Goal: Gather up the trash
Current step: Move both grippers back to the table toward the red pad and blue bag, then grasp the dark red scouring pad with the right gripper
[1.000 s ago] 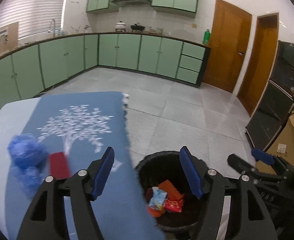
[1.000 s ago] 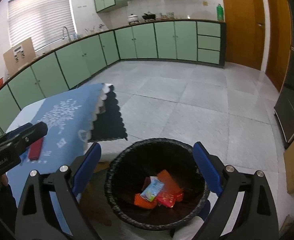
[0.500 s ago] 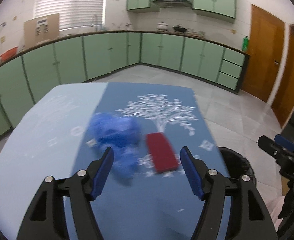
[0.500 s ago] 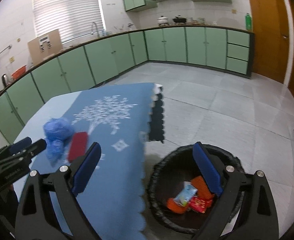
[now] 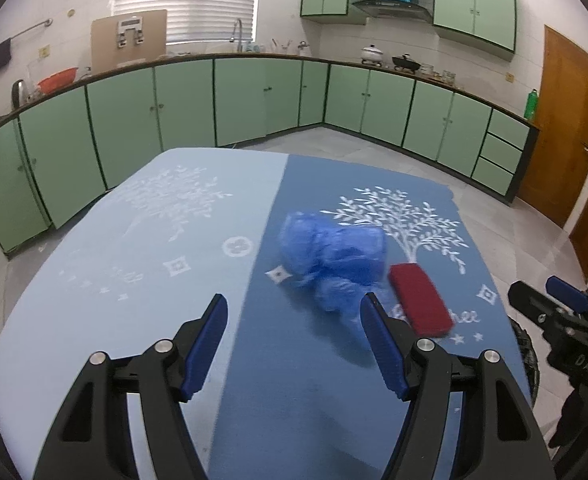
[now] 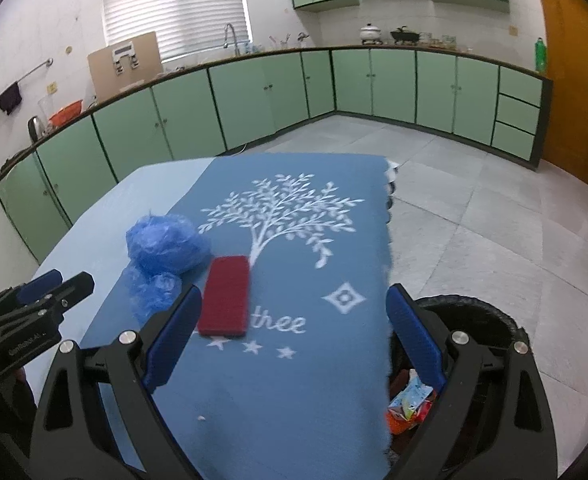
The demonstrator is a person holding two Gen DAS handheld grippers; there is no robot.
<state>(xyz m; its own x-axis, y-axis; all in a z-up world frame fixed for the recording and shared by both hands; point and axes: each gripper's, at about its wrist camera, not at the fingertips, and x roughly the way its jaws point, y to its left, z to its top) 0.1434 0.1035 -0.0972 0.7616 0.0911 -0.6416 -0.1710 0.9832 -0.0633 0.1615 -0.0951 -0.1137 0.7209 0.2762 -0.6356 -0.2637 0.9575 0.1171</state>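
- On the blue tablecloth with a white tree print (image 5: 301, 380), a crumpled blue plastic bag (image 5: 331, 258) lies just left of a flat dark-red rectangular pad (image 5: 421, 299); the two look to be touching or nearly so.
- My left gripper (image 5: 294, 344) hangs above the near part of the cloth, jaws spread wide, nothing between them. The bag sits just beyond its right finger.
- My right gripper (image 6: 292, 338) is likewise spread and empty, near the table's right edge. The pad lies just beyond its left finger (image 6: 172, 338).
- A round black trash bin (image 6: 489, 320) stands on the floor right of the table, with colourful wrappers (image 6: 407, 406) inside.
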